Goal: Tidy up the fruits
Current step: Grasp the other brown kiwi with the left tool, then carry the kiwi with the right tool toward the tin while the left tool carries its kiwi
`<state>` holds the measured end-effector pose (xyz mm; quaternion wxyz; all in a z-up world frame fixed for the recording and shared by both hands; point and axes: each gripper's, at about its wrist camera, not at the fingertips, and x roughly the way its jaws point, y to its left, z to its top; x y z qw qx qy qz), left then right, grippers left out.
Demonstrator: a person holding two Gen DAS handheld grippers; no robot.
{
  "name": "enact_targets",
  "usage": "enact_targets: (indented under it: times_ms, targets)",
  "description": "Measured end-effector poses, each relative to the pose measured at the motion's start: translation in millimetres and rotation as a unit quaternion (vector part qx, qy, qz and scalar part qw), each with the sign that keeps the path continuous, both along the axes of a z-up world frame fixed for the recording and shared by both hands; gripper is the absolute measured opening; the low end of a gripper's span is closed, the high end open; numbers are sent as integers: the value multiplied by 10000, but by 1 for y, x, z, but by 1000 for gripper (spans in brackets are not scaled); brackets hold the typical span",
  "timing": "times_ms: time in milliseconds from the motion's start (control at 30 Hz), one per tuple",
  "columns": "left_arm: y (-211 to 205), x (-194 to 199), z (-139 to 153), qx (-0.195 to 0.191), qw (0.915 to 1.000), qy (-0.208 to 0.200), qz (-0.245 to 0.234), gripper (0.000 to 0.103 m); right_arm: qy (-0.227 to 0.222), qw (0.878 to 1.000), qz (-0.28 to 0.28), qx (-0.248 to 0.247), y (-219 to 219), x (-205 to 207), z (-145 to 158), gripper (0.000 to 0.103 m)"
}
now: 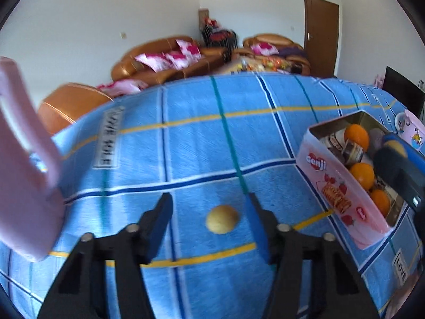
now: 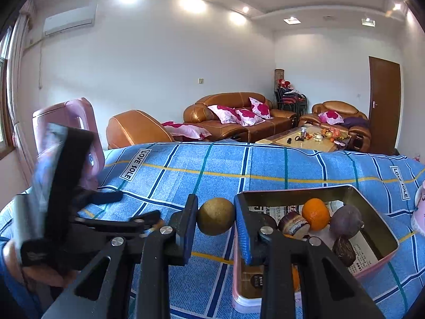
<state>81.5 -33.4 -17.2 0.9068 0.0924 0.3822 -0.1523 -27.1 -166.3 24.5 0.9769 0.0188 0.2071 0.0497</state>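
A small yellow round fruit lies on the blue checked cloth. It sits between the fingers of my left gripper, which is open, and a gap shows on each side of it. My right gripper is shut on a brownish-yellow round fruit, held above the cloth at the near left corner of the pink tin. In the tin lie an orange, a purple fruit and dark wrapped pieces. In the left wrist view the tin holds three oranges, with the right gripper over it.
A pink chair back stands at the cloth's left edge, close to my left gripper. A pink mug sits beyond the tin on the right. Brown sofas and a low table lie past the far edge.
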Motion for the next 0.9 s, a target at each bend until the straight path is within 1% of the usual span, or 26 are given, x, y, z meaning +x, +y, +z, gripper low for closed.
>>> enact_targets:
  times_ms: [67, 100, 133, 167, 200, 300, 367, 467, 533, 600, 700, 800, 900]
  targets:
    - [-3, 6, -6, -14, 9998, 176, 39, 49, 22, 10000, 15, 44, 0, 0, -1, 30]
    - [-5, 10, -11, 42, 9996, 289, 66, 47, 57, 10000, 34, 74, -1, 1, -2, 30]
    - [-6, 13, -14, 71, 9992, 399, 70, 41, 80, 9999, 45, 86, -2, 3, -2, 30]
    - [-7, 16, -17, 76, 9987, 498, 75, 40, 112, 9999, 61, 97, -3, 4, -3, 30]
    - [-6, 16, -16, -5, 9988, 493, 74, 39, 140, 9998, 82, 112, -3, 6, -3, 30]
    - [-8, 15, -16, -10, 9987, 510, 52, 38, 151, 9998, 109, 91, -1, 6, -5, 30]
    - [-10, 14, -15, -16, 9987, 502, -42, 29, 140, 9998, 110, 50, 0, 6, -5, 30]
    - [-12, 11, -14, -5, 9990, 453, -20, 29, 57, 9999, 110, 21, 1, 4, -4, 30]
    - [-7, 5, -8, -70, 9995, 268, 120, 29, -16, 9999, 119, -10, 2, 1, -4, 30]
    - [0, -4, 1, -135, 9994, -70, 305, 29, -50, 9999, 157, -51, 4, 0, -4, 30]
    - [10, -18, 11, -233, 9962, -523, 658, 29, -76, 9998, 165, -113, 7, -1, -4, 30]
    - [19, -28, 15, -346, 9927, -712, 913, 29, -114, 9997, 144, -141, 7, -2, -4, 30]
    - [25, -39, 19, -373, 9890, -933, 1086, 29, -163, 9996, 131, -170, 8, -4, -3, 30]
